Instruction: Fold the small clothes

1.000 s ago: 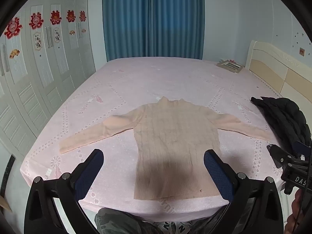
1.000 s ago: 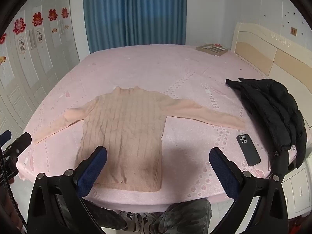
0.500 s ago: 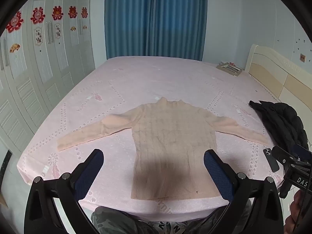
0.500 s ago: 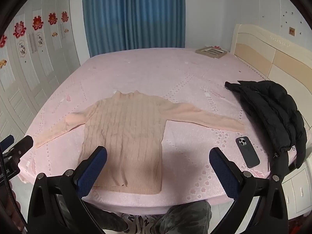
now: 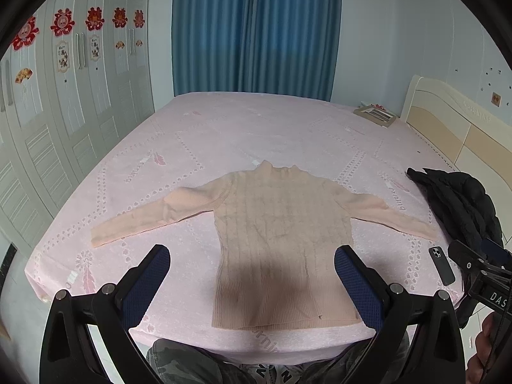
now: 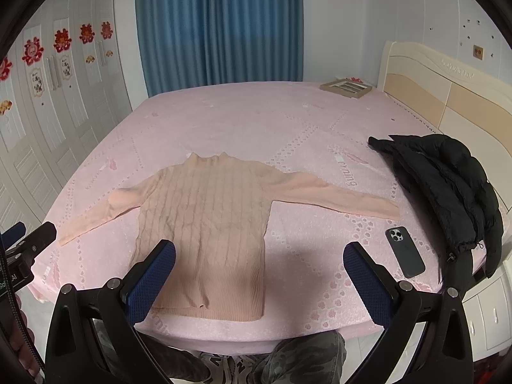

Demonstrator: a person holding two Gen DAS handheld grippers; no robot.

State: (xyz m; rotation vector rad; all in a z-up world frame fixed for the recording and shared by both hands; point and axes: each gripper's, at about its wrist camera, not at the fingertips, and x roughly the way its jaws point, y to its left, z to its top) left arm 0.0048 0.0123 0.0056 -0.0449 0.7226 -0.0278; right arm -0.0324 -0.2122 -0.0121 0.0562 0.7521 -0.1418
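One phone (image 6: 404, 252), jacket (image 6: 448, 188) beside sweater (image 6: 208, 224)

We read "DAS" in white letters on the black body of the right tool (image 5: 489, 291). We read "AI" on the left tool (image 6: 14, 276). Pink lettering on the bed sheet (image 6: 347, 174) appears mirrored, illegible to us.

The black jacket (image 5: 460, 204) apparently runs behind the right gripper (image 5: 473, 265), partly hidden.

Sweater (image 6: 204, 224) flat, sleeves spread, hem at bed (image 6: 256, 118) near edge; phone (image 6: 404, 252) and jacket (image 6: 448, 192) toward right edge; right gripper (image 6: 259, 275) jaws wide apart, holding nothing.
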